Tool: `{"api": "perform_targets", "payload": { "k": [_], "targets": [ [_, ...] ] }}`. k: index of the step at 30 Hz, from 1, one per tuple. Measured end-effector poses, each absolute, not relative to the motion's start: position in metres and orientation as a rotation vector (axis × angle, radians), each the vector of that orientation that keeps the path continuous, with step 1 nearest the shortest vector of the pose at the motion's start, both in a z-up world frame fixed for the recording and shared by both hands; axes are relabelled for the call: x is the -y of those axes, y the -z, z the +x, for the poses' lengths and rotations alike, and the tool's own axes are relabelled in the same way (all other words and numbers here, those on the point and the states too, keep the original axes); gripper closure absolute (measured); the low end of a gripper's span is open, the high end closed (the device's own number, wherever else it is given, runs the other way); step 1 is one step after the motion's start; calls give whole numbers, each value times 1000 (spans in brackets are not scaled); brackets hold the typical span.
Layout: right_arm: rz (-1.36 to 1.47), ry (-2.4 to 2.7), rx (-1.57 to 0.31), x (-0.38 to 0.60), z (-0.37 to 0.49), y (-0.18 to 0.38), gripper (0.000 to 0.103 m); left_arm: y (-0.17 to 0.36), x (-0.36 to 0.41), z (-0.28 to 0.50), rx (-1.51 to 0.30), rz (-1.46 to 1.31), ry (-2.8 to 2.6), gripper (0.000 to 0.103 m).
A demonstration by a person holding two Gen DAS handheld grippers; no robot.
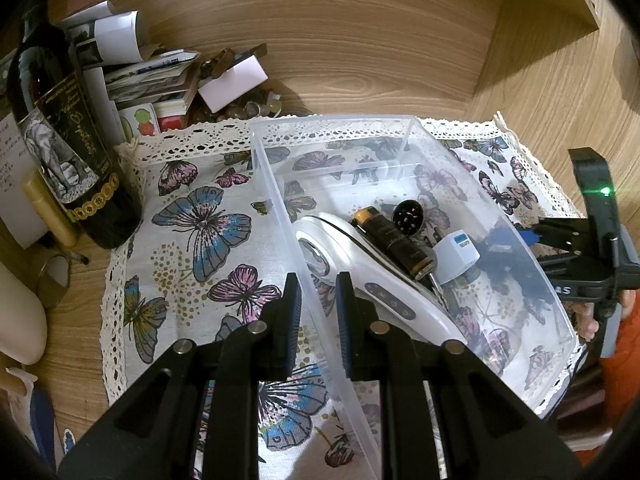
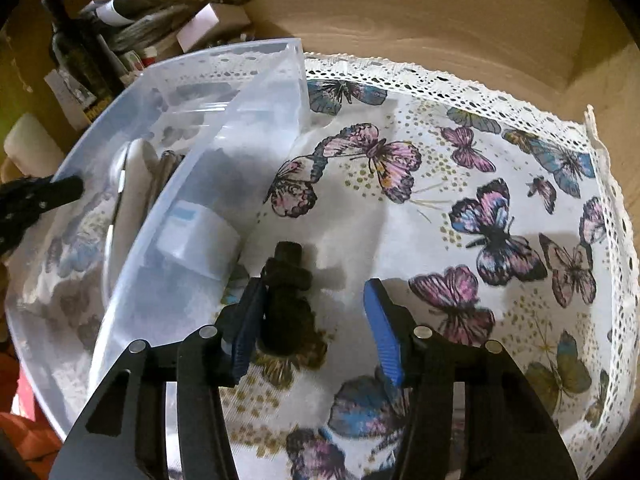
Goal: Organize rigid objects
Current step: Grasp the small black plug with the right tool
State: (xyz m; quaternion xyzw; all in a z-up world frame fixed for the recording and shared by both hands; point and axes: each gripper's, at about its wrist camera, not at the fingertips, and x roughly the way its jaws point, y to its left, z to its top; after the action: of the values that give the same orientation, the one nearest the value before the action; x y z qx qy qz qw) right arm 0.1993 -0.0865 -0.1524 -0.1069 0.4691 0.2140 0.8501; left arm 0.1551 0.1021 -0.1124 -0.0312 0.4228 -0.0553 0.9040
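A clear plastic bin point(image 1: 400, 128) stands on a butterfly cloth point(image 1: 192, 240). It holds a white handheld device point(image 1: 360, 276), a dark cylinder with an orange end point(image 1: 396, 240), a black round strainer point(image 1: 408, 214) and a white charger block point(image 1: 458, 256). My left gripper point(image 1: 318, 312) is shut on the bin's left wall. My right gripper point(image 2: 314, 320) is open just outside the bin's right wall point(image 2: 224, 148). A dark knobbed object point(image 2: 286, 292) lies on the cloth point(image 2: 480, 160) between its fingers, against the left one. The right gripper also shows in the left wrist view point(image 1: 560, 240).
A dark wine bottle point(image 1: 60, 132) stands at the left beside a yellow tube point(image 1: 48, 212), papers and boxes point(image 1: 160, 76) and small jars point(image 1: 256, 108). A wooden wall point(image 1: 360, 40) rises behind. The cloth has a lace edge point(image 2: 520, 96).
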Motion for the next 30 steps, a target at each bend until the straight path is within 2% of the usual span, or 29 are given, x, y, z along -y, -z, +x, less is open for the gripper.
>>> {"api": "perform_targets", "payload": {
  "k": [2, 3, 30],
  "targets": [
    [-238, -444, -983, 82, 202, 152, 79, 112, -102, 155, -874, -66, 115, 87],
    [-235, -446, -980, 81, 202, 151, 81, 112, -102, 155, -875, -66, 115, 87],
    [-336, -430, -619, 50, 165, 47, 81, 112, -102, 156, -873, -62, 114, 87]
  ]
}}
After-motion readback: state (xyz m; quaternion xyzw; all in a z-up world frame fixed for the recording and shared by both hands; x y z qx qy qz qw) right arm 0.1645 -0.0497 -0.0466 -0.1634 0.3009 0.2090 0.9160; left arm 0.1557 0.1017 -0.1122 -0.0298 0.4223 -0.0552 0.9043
